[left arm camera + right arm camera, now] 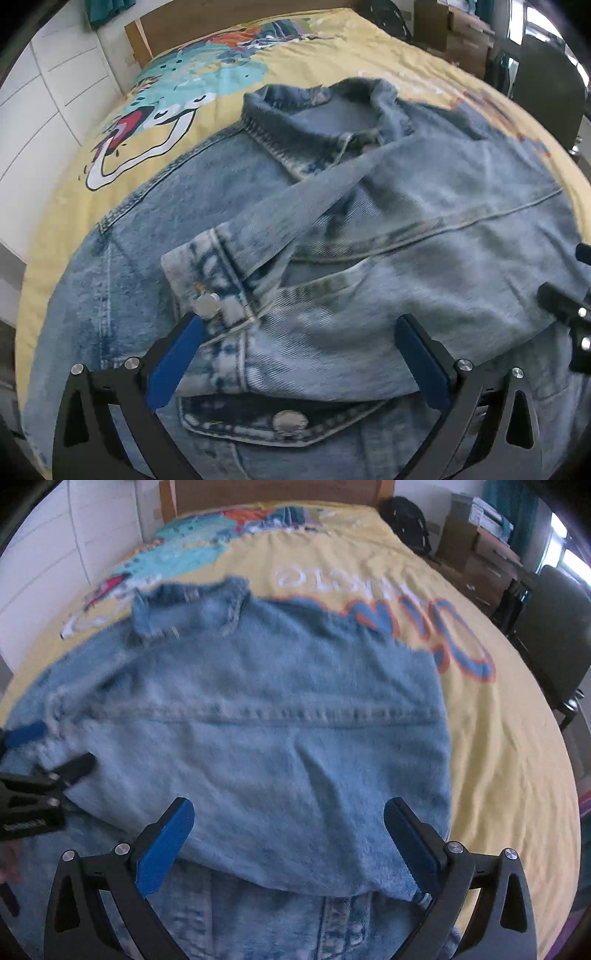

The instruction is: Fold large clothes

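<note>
Left wrist view shows my left gripper (299, 354) poised over a light-blue denim jacket (424, 206) that lies spread on a bed under a yellow printed bedspread (314, 59). My left jaws stand wide apart, their blue pads (173, 365) clear of the cloth on both sides; nothing is pinched between them. A sleeve (295, 206) is folded diagonally across the jacket's body, running from near the collar (317, 107) down to its buttoned cuff (207, 273), which ends just ahead of my left-hand pad. A metal cuff button (207, 306) sits right at that pad's tip. Lower down, between the fingers, a second metal button (290, 421) shows on a stitched band of denim. At the right edge of this view I catch part of my right gripper's black frame (569, 314).

Right wrist view looks over my right gripper (288, 834), whose jaws are also spread wide and grip nothing. Beneath them a folded-over panel of the jacket (258, 709) lies flat, a stitched seam (295, 716) crossing it from side to side, the picture being somewhat blurred. The panel's lower edge passes between my pads (162, 845), over more denim below. My left gripper (37, 764) is in view at the left edge, above the jacket. Large orange-and-blue lettering (454, 638) on the bedspread shows beyond the jacket's right side, and a dark chair (554, 638) stands beside the bed.
</note>
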`<control>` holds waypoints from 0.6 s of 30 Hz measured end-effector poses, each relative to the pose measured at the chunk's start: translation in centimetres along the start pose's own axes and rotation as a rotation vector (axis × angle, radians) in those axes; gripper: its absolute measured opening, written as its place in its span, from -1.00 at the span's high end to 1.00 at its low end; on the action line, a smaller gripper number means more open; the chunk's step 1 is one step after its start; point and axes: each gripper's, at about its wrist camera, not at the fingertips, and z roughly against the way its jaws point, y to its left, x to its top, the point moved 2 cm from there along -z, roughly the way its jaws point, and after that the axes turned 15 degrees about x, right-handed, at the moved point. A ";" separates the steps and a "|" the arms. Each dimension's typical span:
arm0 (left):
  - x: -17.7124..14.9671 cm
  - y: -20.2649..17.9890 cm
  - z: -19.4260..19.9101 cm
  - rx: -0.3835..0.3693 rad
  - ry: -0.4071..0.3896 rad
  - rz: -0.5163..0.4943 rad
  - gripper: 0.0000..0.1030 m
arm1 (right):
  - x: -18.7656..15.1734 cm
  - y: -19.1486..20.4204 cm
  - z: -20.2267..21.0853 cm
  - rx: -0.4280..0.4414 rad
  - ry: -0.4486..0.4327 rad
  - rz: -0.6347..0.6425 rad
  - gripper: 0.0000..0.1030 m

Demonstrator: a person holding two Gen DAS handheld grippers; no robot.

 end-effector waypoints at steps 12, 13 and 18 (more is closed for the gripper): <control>-1.1 2.0 -1.6 -0.055 0.052 0.079 -0.99 | -1.8 -4.1 -0.3 0.060 -0.042 -0.076 -0.99; -1.0 2.0 -1.5 -0.056 0.050 0.081 -0.99 | -2.1 -4.2 -0.2 0.068 -0.060 -0.080 -0.99; -0.9 2.1 -1.5 -0.054 0.033 0.079 -0.99 | -2.5 -3.8 0.0 0.057 -0.083 -0.076 -0.99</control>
